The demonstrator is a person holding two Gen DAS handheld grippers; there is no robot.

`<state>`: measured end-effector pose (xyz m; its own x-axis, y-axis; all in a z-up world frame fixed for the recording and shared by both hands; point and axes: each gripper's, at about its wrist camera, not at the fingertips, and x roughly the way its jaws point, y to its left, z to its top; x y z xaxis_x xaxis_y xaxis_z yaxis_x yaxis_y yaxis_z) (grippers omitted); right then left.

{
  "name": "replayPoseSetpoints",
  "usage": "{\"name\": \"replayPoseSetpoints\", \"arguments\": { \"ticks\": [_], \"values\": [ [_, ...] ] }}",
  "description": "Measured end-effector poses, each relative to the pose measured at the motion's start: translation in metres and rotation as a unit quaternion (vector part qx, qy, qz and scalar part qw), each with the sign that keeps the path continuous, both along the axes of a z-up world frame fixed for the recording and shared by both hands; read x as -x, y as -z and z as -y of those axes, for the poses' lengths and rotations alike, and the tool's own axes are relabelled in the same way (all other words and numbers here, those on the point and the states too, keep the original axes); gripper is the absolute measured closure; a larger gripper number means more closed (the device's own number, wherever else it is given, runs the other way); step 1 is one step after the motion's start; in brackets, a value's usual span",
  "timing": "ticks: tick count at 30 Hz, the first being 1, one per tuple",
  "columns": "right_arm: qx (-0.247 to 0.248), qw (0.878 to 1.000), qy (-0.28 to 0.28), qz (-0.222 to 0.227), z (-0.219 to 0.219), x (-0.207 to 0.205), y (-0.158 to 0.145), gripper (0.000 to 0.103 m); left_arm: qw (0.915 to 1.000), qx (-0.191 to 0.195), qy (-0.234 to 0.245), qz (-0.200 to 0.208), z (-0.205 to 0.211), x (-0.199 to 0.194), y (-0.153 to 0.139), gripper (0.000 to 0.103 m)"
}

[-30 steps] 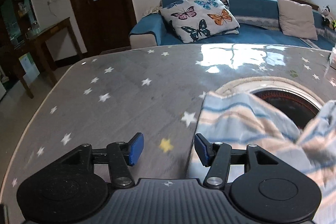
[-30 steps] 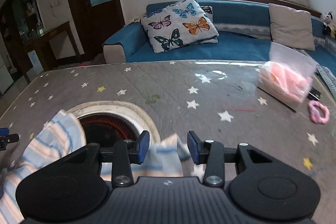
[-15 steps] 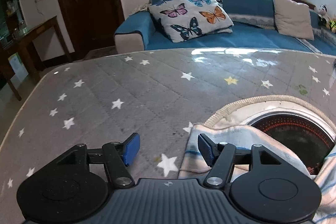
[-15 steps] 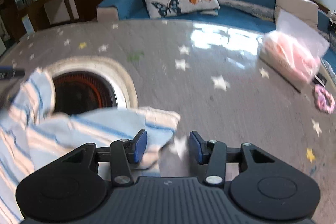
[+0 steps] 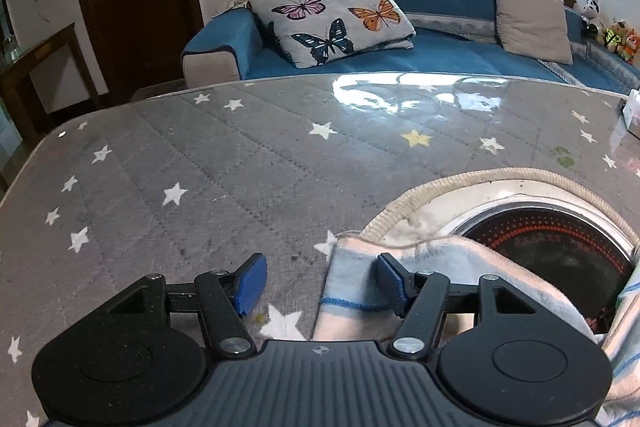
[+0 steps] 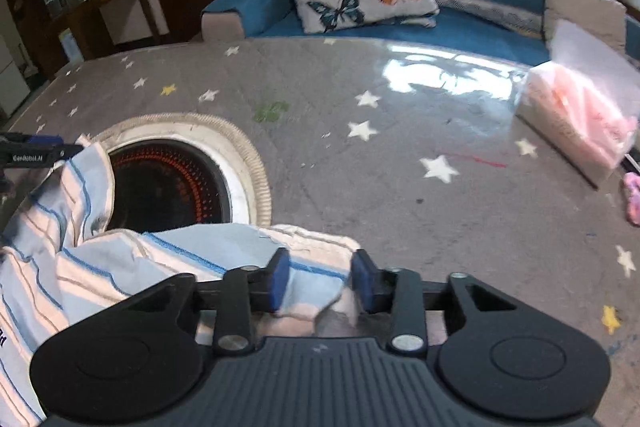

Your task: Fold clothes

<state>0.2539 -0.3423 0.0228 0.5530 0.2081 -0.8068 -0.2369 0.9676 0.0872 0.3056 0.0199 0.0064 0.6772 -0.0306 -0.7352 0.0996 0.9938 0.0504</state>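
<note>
A garment striped in blue, white and peach (image 5: pixel 460 267) lies crumpled on the grey star-patterned table cover (image 5: pixel 240 187), partly over a round opening. In the left wrist view its left corner reaches between the blue pads of my left gripper (image 5: pixel 320 285), which is open, and the cloth touches only the right pad. In the right wrist view the garment (image 6: pixel 120 267) spreads to the left, and its right corner sits between the pads of my right gripper (image 6: pixel 320 281). Those jaws are closing, with a gap still at the right pad. A finger of the left gripper (image 6: pixel 28 157) shows at the far left.
A round, rope-edged opening with a dark glowing heater (image 6: pixel 168 183) is set in the table. A plastic bag of pink things (image 6: pixel 580 119) and a pink hair tie (image 6: pixel 632 195) lie at the right. Behind the table stands a blue sofa with a butterfly pillow (image 5: pixel 332 15).
The left gripper has moved across the table and down until the garment's left corner lies between its jaws. The right gripper has sunk onto the right corner and its jaws have narrowed.
</note>
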Motion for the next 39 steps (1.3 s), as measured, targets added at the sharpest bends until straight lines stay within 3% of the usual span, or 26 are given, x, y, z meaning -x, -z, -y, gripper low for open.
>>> {"name": "replayPoseSetpoints", "arguments": {
  "ticks": [1,3,6,8,11,16,20,24,30,34,38,39],
  "values": [
    [0.004,1.0,-0.003,0.002,-0.002,-0.001,0.001,0.073,1.0,0.001,0.003,0.0,0.0,0.0,0.0,0.039],
    [0.004,1.0,-0.008,0.003,-0.004,-0.001,0.0,0.088,0.9999,0.005,0.011,0.0,0.0,-0.001,0.0,0.042],
    [0.007,1.0,-0.012,0.002,-0.006,-0.003,-0.001,0.095,0.9993,0.014,0.035,0.002,0.002,0.001,-0.001,0.061],
    [0.006,1.0,-0.016,0.003,-0.007,-0.004,-0.002,0.097,0.9984,0.018,0.053,0.008,0.004,0.004,-0.002,0.098],
    [0.004,1.0,-0.015,0.018,-0.009,-0.006,-0.01,0.098,0.999,0.004,0.034,0.03,0.004,0.008,-0.007,0.1],
    [0.005,0.996,0.0,0.085,-0.006,-0.007,-0.037,0.099,0.996,-0.007,-0.013,0.088,-0.015,0.017,-0.031,0.101],
    [-0.001,0.99,0.028,0.135,0.002,-0.014,-0.059,0.099,0.9903,0.008,-0.051,0.129,-0.039,0.02,-0.044,0.101],
    [0.003,0.987,0.044,0.153,0.0,-0.032,-0.054,0.099,0.9918,-0.011,-0.055,0.115,-0.041,0.008,-0.033,0.101],
    [0.017,0.992,0.054,0.115,-0.012,-0.068,-0.012,0.098,0.9933,-0.047,-0.058,0.088,-0.037,-0.008,-0.008,0.1],
    [0.036,0.993,0.062,0.088,-0.016,-0.079,0.008,0.092,0.9943,-0.054,-0.068,0.061,-0.041,-0.016,0.003,0.09],
    [0.042,0.993,0.07,0.086,-0.013,-0.074,0.004,0.087,0.9934,-0.06,-0.077,0.06,-0.044,-0.007,0.0,0.053],
    [0.042,0.993,0.067,0.084,-0.012,-0.072,0.001,0.086,0.9932,-0.061,-0.077,0.063,-0.044,-0.003,-0.002,0.052]
  ]
}}
